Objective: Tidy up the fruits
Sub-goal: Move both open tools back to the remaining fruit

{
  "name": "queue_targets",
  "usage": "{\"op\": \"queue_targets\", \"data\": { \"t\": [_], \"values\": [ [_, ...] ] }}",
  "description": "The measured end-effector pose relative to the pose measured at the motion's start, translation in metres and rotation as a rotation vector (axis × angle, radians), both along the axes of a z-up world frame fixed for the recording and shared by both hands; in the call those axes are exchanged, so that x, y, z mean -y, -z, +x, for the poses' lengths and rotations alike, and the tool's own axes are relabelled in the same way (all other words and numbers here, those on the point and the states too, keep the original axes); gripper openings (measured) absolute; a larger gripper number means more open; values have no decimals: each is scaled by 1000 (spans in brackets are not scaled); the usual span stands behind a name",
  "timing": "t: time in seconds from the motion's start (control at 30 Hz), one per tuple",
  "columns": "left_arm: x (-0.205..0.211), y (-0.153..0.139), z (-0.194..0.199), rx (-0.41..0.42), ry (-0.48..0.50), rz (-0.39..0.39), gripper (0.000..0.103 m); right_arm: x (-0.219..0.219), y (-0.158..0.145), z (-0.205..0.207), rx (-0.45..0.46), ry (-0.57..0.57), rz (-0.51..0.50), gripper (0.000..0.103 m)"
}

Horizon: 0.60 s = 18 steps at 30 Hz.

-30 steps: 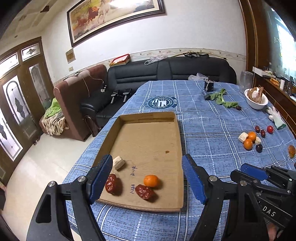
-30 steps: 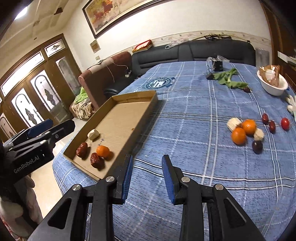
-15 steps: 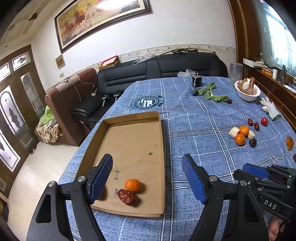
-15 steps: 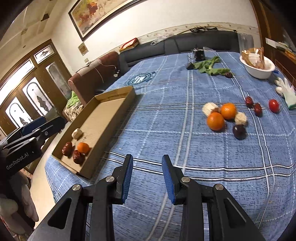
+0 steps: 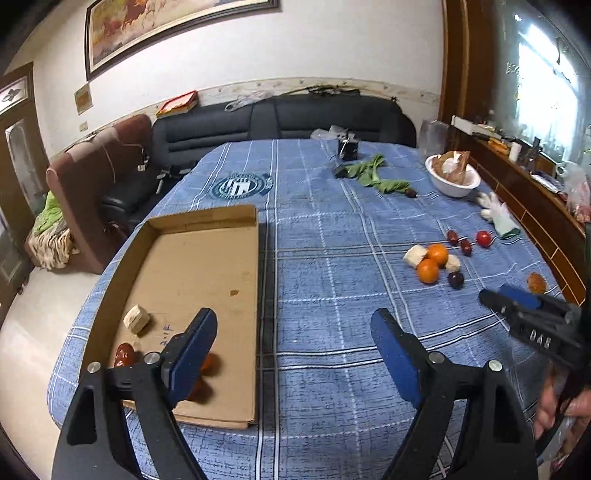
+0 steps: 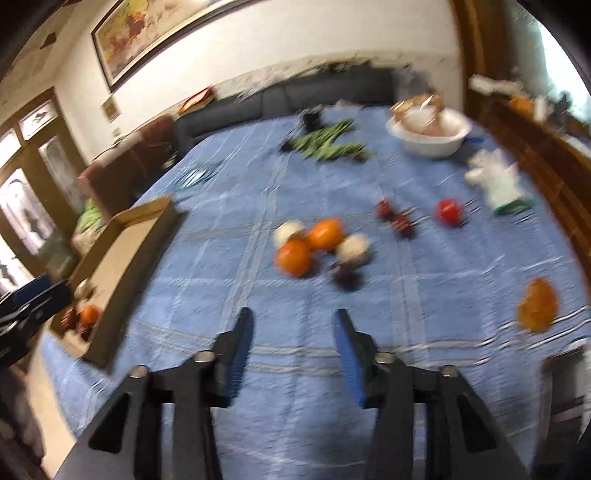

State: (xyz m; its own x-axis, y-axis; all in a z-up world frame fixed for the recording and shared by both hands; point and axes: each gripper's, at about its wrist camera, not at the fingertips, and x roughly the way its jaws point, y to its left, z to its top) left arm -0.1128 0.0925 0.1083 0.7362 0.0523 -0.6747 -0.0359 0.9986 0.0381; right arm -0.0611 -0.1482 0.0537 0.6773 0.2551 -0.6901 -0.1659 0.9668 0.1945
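Opening L tongs (image 5: 293,356) & R tongs (image 6: 293,338), both empty | mirrored "DAS" on R tongs

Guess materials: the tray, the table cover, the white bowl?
Tray: corrugated cardboard, matte brown, folded-up rims, ink scribbles. Table cover: woven fabric, blue plaid, printed crest, slight wrinkles. White bowl: smooth and faintly glossy, ceramic or plastic; can't tell which.

Ahead of the gripper, past the blue checked table (image 5: 332,258), a dark sofa (image 5: 295,114) lines a white wall (image 5: 332,40) under a framed painting (image 5: 166,26). Left: brown armchair (image 5: 85,173), pale floor (image 5: 22,332), wooden door (image 5: 14,122). Right: bright window (image 5: 543,74), wooden sideboard (image 5: 535,206).
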Motion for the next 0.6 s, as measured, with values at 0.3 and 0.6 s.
{"op": "queue_targets", "data": {
  "t": [0.3,0.6],
  "values": [
    [12,20,9,-61,36,-53,85,45,3,-1,-5,58,11,63],
    [24,18,11,-30,93,-54,84,56,16,13,-79,68,26,63]
  ]
}}
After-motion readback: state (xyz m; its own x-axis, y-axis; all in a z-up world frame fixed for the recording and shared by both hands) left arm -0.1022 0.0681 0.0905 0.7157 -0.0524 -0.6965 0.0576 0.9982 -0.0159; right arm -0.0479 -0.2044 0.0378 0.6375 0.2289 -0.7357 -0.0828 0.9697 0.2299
